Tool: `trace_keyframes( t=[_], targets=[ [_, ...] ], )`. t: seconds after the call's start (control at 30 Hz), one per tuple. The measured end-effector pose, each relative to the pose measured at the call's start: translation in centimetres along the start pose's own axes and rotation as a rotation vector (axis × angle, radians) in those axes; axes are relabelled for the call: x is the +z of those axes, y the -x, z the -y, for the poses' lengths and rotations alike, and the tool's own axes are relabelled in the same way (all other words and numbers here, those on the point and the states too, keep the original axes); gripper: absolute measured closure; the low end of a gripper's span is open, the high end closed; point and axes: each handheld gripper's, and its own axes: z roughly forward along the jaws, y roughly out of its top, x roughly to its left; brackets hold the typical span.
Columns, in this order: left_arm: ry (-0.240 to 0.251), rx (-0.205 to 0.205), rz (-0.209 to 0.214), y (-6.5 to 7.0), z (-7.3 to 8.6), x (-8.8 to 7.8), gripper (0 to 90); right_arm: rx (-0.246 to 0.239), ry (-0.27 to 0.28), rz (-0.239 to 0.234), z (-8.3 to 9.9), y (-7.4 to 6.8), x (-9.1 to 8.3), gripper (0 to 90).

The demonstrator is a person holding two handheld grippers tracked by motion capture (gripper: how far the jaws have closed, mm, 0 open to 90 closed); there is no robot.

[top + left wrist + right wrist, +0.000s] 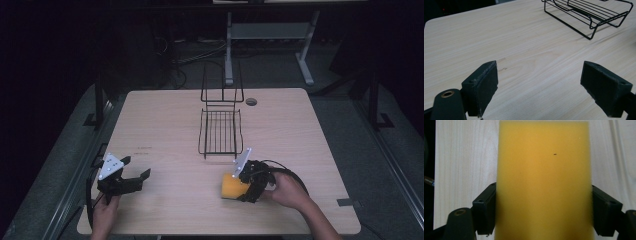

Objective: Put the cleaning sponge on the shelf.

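— While the right gripper [239,186] sits low on the tabletop [165,120], why is the yellow sponge [544,182] between its fingers [485,207]?

— They press both long sides, clamped on it, probably to lift it. It lies near the front edge, just short of the wire rack [220,131].

— And the left gripper [134,168]?

— Fingers spread wide over bare wood, holding nothing; likely parked clear, well apart from the sponge.

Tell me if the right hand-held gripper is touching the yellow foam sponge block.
Touching. The right gripper view shows both black jaws of the right hand-held gripper pressed against the sides of the yellow foam sponge block.
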Motion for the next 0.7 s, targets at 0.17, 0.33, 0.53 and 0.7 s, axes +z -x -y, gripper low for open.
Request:
trace_keyframes(
  t=[0.17, 0.33, 0.53, 0.7],
  targets=[
    [-0.004, 0.007, -0.003, 0.0, 0.0, 0.0, 13.9, 0.006, 0.0, -0.005, -0.3, 0.6, -0.5, 21.8],
    [-0.005, 0.01, -0.003, 0.0, 0.0, 0.1, 13.9, -0.002, 0.003, -0.002, -0.8, 1.1, -1.1, 21.8],
    [-0.003, 0.008, -0.005, 0.0, 0.0, 0.0, 13.9, -0.002, 0.002, -0.002, -1.3, 1.8, -1.6, 21.8],
    [-0.006, 0.012, -0.004, 0.0, 0.0, 0.1, 13.9, -0.002, -0.001, -0.002, -1.6, 2.3, -2.0, 21.8]
  ],
)
